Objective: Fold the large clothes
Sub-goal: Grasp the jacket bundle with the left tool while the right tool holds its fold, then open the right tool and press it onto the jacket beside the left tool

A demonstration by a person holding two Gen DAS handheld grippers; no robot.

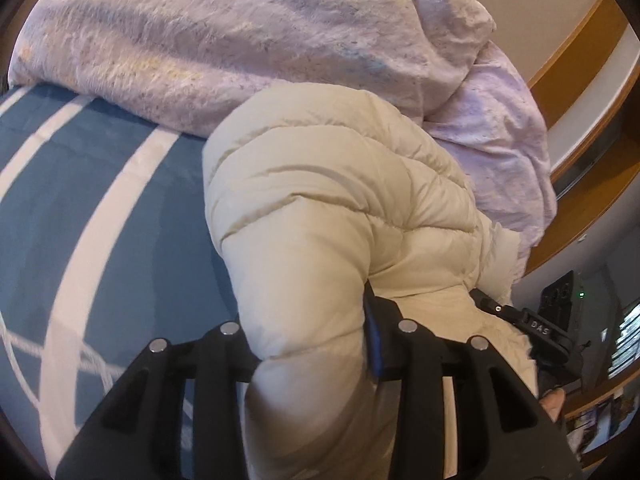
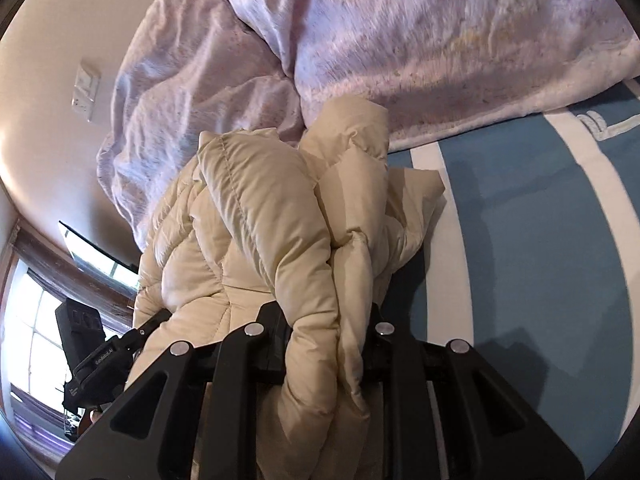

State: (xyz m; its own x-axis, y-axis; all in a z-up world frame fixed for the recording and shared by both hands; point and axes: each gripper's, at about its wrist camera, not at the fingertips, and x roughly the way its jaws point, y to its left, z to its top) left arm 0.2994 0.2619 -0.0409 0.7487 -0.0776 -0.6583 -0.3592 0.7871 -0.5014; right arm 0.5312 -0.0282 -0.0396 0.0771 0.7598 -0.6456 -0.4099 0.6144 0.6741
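Note:
A cream quilted puffer jacket is bunched up over a blue bed sheet with white stripes. My left gripper is shut on a thick fold of the jacket; the padding bulges out between its black fingers. In the right wrist view my right gripper is shut on another bunched fold of the same jacket, held just above the sheet. The other gripper shows at the edge of each view, at the jacket's far side.
A crumpled lilac duvet lies heaped right behind the jacket, also in the right wrist view. A wooden bed frame and a wall with a switch plate lie beyond. A window is at the side.

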